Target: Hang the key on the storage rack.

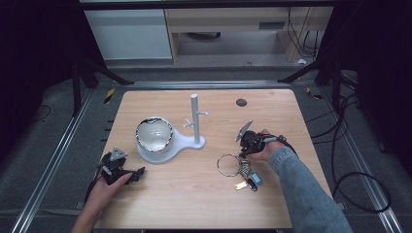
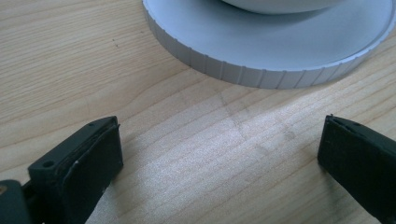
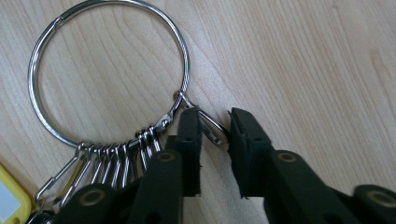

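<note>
A large metal key ring [image 1: 228, 165] lies flat on the wooden table [image 1: 194, 194], with several small clips [image 3: 116, 156], keys and a yellow tag [image 1: 239, 185] and a blue tag [image 1: 256, 178] bunched on its near side. My right gripper [image 1: 242, 157] points down at the ring's right edge. Its jaws [image 3: 215, 121] stand narrowly open on either side of one wire clip [image 3: 212, 133] that hangs off the ring [image 3: 109, 70]. My left gripper [image 1: 140, 173] rests at the table's front left, wide open [image 2: 219, 140] over bare wood, nothing between its jaws.
A white stand [image 1: 182, 143] with an upright peg post [image 1: 195, 119] sits mid-table, and a shiny bowl [image 1: 154, 134] rests on its round base [image 2: 280, 51], just ahead of the left gripper. A small dark disc [image 1: 241, 102] lies near the far edge.
</note>
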